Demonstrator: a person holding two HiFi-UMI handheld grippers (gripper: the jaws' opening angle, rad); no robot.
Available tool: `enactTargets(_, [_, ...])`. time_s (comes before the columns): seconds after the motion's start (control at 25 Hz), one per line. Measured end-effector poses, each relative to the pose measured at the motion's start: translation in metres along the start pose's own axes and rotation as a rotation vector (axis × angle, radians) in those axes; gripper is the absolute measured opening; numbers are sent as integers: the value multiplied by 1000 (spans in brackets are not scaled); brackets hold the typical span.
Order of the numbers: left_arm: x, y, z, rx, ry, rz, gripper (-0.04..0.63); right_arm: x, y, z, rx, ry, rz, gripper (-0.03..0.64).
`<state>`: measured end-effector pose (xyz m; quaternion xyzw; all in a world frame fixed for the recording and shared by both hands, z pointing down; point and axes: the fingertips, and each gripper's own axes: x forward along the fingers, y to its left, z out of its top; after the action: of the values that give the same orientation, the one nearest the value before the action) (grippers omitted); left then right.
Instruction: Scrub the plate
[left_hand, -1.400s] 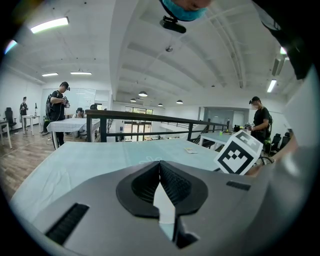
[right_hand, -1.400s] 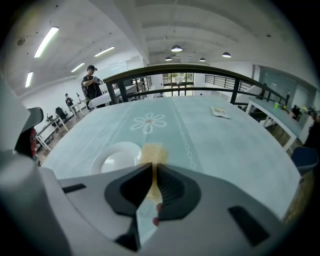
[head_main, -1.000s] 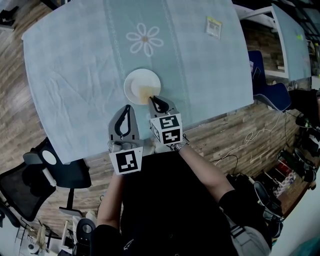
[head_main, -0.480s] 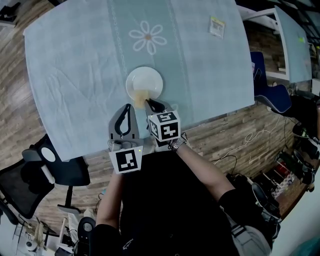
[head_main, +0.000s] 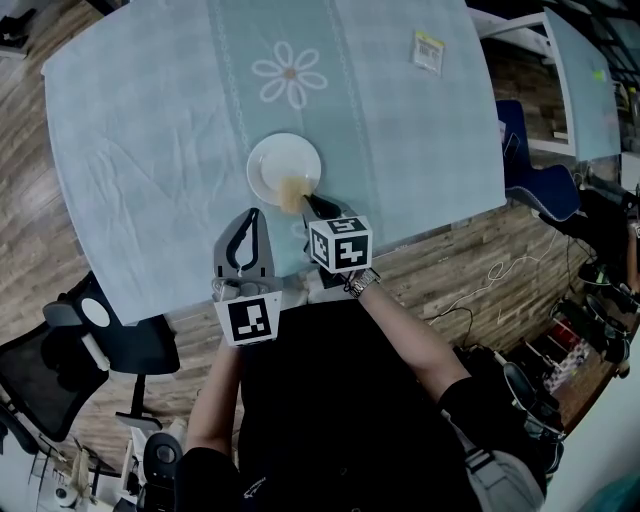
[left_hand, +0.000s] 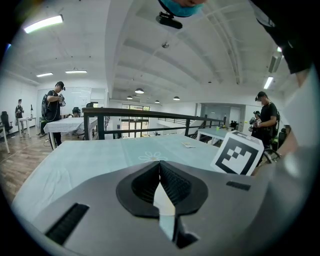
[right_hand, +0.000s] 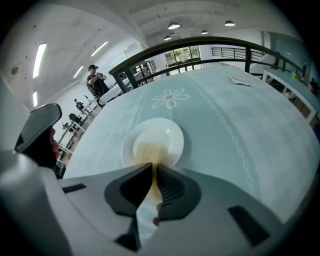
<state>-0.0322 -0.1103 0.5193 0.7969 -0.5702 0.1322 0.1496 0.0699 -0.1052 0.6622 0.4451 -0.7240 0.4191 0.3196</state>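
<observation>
A white plate (head_main: 281, 160) (right_hand: 169, 133) lies on the pale blue tablecloth near the table's front edge. My right gripper (head_main: 308, 203) (right_hand: 152, 168) is shut on a tan scrubbing sponge (head_main: 292, 190) (right_hand: 148, 152). The sponge presses on the near part of the plate, over its front rim. My left gripper (head_main: 250, 216) (left_hand: 159, 163) hovers just left of the right one, short of the plate, with its jaws shut on nothing. In the left gripper view the plate is hidden and the right gripper's marker cube (left_hand: 237, 154) shows at the right.
The tablecloth has a daisy print (head_main: 289, 79) beyond the plate and a small card (head_main: 428, 50) at the far right. The table's front edge (head_main: 300, 262) runs under the grippers. A black office chair (head_main: 95, 340) stands left and a blue chair (head_main: 545, 190) right.
The right gripper slid the sponge left across the plate's near part, then back right toward the front rim. The left gripper stayed almost still.
</observation>
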Motion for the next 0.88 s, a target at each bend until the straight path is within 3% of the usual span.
enactTargets(0.48, [-8, 2, -18, 29, 33, -16, 14, -22, -56, 9, 67, -43, -113, 35])
enactTargets(0.64, [-14, 3, -19, 5, 45, -2, 14, -31, -52, 16, 81, -79, -121, 35])
enactTargets(0.88, [-20, -12, -11, 3, 20, -32, 14, -56, -25, 33, 15, -161, -83, 35])
